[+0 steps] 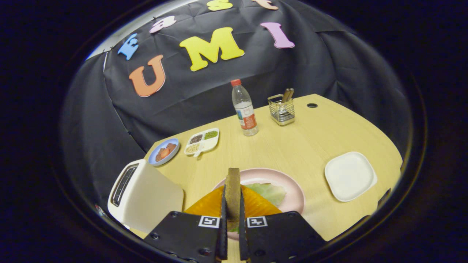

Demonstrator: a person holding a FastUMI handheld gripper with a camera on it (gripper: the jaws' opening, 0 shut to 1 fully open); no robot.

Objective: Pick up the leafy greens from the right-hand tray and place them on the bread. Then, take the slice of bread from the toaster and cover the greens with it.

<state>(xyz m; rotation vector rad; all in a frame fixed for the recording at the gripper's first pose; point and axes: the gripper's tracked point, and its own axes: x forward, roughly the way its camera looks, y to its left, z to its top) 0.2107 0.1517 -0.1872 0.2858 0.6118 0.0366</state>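
Fingers (223, 208) pinch bread slice (233, 190) upright above pink plate (292, 190) with greens (268, 191).

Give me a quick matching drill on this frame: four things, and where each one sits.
Things:
1. bread slice
2. greens
3. white tray
4. toaster

Places:
A. bare, on the table right of the pink plate
B. upright between the gripper fingers, both pressing on it
C. left of the pink plate, at the table edge
D. lying on the pink plate, beyond the fingers

Pairs: 1-B, 2-D, 3-A, 4-C
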